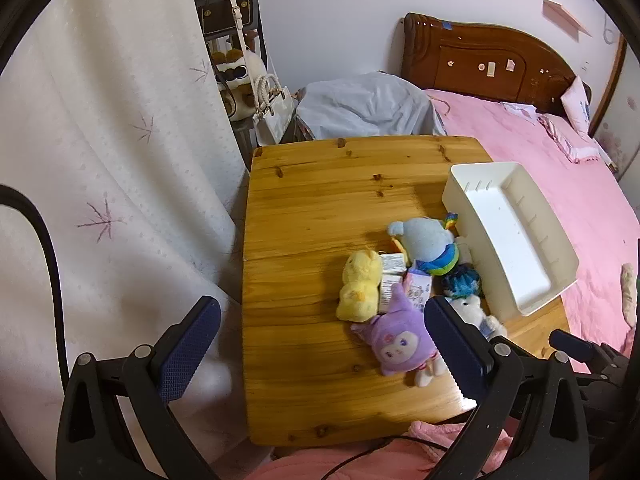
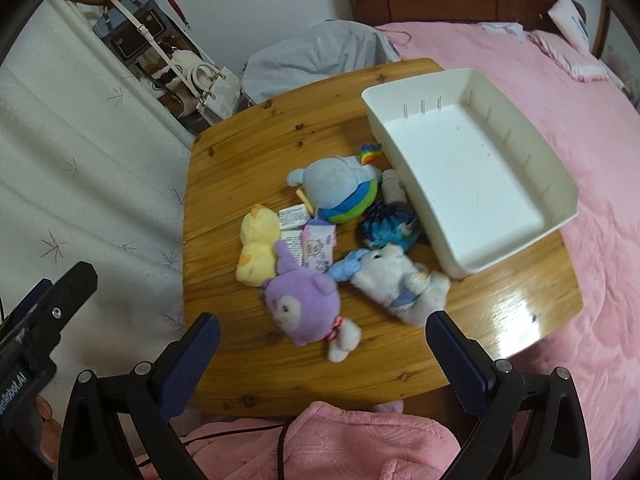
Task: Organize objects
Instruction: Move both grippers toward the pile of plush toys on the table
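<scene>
A pile of toys lies on the wooden table (image 1: 312, 208) (image 2: 248, 148): a yellow chick plush (image 1: 358, 284) (image 2: 256, 244), a purple plush (image 1: 394, 340) (image 2: 304, 304), a blue plush with rainbow trim (image 1: 428, 240) (image 2: 340, 184), a white-and-blue plush (image 2: 396, 280), small cartons (image 2: 318, 246) and a small white bottle (image 2: 392, 186). An empty white tray (image 1: 508, 232) (image 2: 468, 160) stands to their right. My left gripper (image 1: 320, 332) is open above the table's near left. My right gripper (image 2: 322, 352) is open, near the purple plush.
A pink-covered bed (image 1: 560, 168) (image 2: 580, 80) with a dark wooden headboard (image 1: 480, 60) lies right and behind. A white curtain (image 1: 100, 160) hangs left. Bags (image 1: 228, 4) hang on a rack behind. Pink fleece (image 2: 320, 440) lies at the near edge.
</scene>
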Available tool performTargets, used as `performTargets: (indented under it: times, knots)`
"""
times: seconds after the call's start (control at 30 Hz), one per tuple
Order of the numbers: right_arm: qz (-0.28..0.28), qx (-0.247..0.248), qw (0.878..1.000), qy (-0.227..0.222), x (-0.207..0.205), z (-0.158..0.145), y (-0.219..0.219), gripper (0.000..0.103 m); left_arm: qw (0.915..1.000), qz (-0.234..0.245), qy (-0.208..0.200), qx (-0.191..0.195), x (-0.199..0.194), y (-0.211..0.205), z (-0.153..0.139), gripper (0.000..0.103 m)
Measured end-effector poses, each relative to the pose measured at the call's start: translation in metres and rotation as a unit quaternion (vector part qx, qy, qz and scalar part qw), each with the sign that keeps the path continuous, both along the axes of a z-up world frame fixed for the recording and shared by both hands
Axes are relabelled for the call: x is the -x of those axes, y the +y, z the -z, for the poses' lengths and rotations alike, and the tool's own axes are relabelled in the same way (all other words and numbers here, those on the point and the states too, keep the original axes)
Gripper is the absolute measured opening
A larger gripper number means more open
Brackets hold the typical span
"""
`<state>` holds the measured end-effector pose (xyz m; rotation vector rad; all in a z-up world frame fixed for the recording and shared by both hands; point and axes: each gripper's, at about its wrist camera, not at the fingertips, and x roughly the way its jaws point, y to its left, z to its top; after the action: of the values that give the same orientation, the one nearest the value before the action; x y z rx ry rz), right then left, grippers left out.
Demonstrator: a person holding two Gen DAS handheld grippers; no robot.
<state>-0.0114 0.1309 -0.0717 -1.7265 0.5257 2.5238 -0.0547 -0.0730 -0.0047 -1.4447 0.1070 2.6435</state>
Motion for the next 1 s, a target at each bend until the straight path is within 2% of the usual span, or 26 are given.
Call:
performTargets:
  times: [0.33, 0.43, 0.63, 1.0]
  knots:
    - [0.041, 0.004, 0.999, -0.005, -0.021, -0.001, -0.037, 0.103, 0.9981, 0.056, -0.012, -0.020, 0.011, -0.031, 0.002, 0.101]
    - [0.055, 0.000, 0.998, -0.006, -0.027, -0.001, -0.045, 0.102, 0.9957, 0.083, -0.033, -0.024, 0.020, -0.035, 0.007, 0.101]
    - [0.075, 0.004, 0.997, -0.008, -0.032, 0.002, -0.057, 0.100, 0.9908, 0.117, -0.067, 0.007, 0.033, -0.032, 0.025, 0.101]
    - [0.080, 0.011, 0.996, -0.030, -0.027, 0.022, -0.071, 0.095, 0.9819, 0.152, -0.111, 0.015, 0.068, -0.026, 0.053, 0.101]
